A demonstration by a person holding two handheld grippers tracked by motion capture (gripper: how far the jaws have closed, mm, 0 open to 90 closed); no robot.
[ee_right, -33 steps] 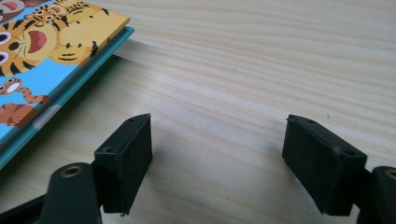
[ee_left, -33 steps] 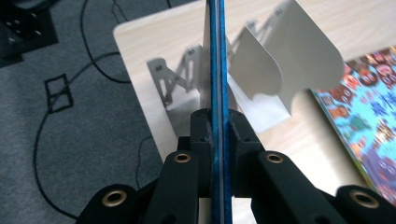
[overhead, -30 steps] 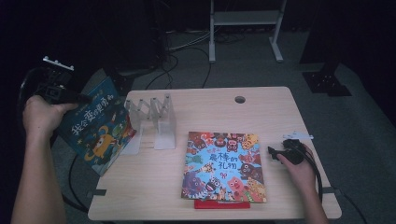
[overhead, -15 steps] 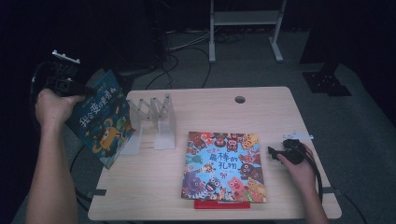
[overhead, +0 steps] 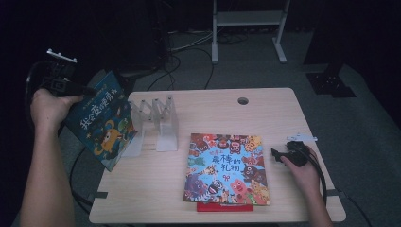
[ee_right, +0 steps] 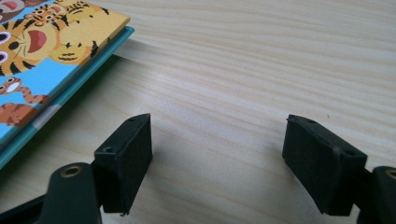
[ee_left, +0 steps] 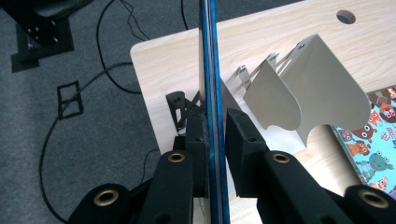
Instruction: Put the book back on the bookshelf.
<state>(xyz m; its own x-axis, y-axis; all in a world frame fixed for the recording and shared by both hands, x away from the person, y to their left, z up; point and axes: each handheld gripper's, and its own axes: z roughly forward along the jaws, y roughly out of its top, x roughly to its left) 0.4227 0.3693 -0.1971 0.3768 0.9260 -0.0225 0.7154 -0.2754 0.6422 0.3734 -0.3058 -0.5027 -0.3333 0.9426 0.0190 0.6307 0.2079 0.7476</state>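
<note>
A dark blue picture book (overhead: 101,124) hangs tilted over the table's left edge, with my left gripper (overhead: 71,87) shut on its top corner. In the left gripper view the book (ee_left: 212,70) runs edge-on between my gripper (ee_left: 215,135)'s black pads, just left of the white fan-shaped book rack (ee_left: 299,88). The rack (overhead: 153,120) stands on the table beside the held book. A colourful animal-cover book (overhead: 226,169) lies flat on top of a red one (overhead: 224,207). My right gripper (overhead: 276,155) rests open on the table at that book's right edge; its gripper view shows the gripper (ee_right: 217,149) empty beside the book's corner (ee_right: 51,51).
The light wooden table (overhead: 265,113) has a cable hole (overhead: 243,100) near its back edge. Cables (overhead: 184,45) and a metal stand (overhead: 248,19) lie on the grey floor behind. A black base (overhead: 331,85) sits on the floor to the right.
My left gripper has lifted the blue book up and toward the rack, turning it more upright. The right gripper has stayed in place.
</note>
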